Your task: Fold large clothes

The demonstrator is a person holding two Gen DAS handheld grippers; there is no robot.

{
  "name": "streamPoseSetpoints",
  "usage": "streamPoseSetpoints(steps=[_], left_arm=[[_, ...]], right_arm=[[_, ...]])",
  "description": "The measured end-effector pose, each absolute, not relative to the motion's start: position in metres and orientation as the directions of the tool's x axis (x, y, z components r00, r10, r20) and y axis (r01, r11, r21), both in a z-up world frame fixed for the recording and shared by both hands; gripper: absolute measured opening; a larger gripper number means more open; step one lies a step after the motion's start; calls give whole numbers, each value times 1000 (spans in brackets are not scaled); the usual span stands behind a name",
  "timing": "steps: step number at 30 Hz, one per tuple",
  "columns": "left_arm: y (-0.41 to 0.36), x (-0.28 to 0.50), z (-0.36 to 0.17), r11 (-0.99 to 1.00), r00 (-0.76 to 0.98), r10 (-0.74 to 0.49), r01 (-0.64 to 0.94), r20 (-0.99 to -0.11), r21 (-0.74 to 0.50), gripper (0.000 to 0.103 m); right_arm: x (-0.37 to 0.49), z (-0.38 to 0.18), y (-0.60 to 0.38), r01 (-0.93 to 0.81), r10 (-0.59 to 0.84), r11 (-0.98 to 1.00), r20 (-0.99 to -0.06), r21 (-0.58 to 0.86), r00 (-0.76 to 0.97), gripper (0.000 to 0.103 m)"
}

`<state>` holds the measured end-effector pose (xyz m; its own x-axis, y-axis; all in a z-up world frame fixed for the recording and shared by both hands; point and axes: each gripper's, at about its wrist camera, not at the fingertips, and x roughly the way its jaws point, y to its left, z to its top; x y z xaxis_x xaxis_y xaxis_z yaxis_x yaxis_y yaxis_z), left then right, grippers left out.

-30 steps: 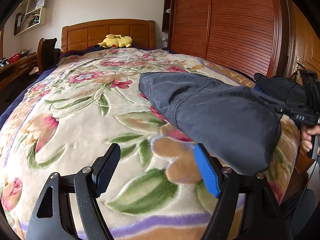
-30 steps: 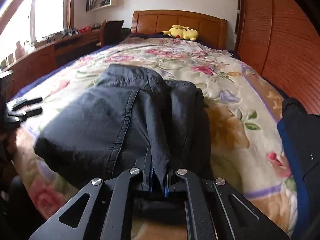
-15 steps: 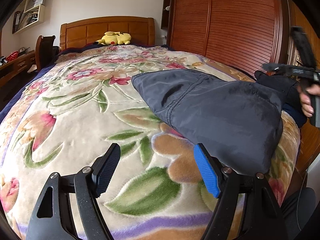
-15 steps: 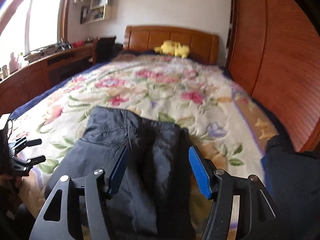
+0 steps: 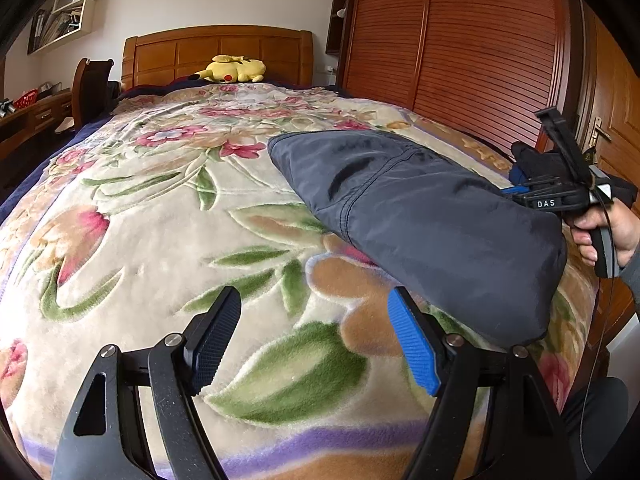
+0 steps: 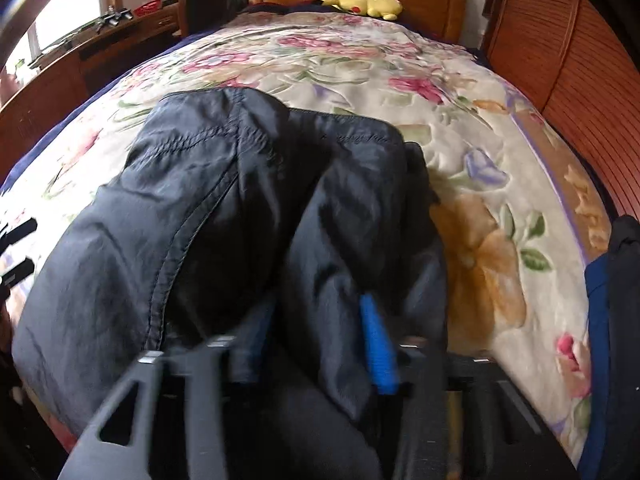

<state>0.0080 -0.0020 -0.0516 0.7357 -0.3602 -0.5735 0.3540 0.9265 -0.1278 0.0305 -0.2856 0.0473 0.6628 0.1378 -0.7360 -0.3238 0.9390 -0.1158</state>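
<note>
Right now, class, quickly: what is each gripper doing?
Left gripper: open, empty, above the floral blanket.
Right gripper: jaws have just been closing, a fold of the dark jacket between them; a firm grip cannot be told.

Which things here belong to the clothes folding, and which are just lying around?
Part of the job:
- dark jacket
- right gripper, fingers closing on the jacket's fold
- left gripper, open, empty

Just lying about:
- yellow plush toy
- red basket
- chair

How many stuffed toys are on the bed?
1. The yellow plush toy lies at the head of the bed, against the wooden headboard. The folded dark garment could hide something small beneath it.
</note>
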Motion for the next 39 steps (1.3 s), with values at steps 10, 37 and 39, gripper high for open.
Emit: streamPoseSetpoints(steps=[10,37,39], left_arm=[[-5,8,-54,929,734,-348,354,-583,-109,77],[-3,5,-61,937,737,-329,335,-591,-104,77],[-2,7,-62,936,733,-333,333,-594,-114,77]], right_arm=[[-6,87,-303,-229,65,951,-591,-207,804,3],[61,53,-232,-380,219,924,-748,-47,626,38],[56,50,-229,-424,242,904,-747,-58,619,19]])
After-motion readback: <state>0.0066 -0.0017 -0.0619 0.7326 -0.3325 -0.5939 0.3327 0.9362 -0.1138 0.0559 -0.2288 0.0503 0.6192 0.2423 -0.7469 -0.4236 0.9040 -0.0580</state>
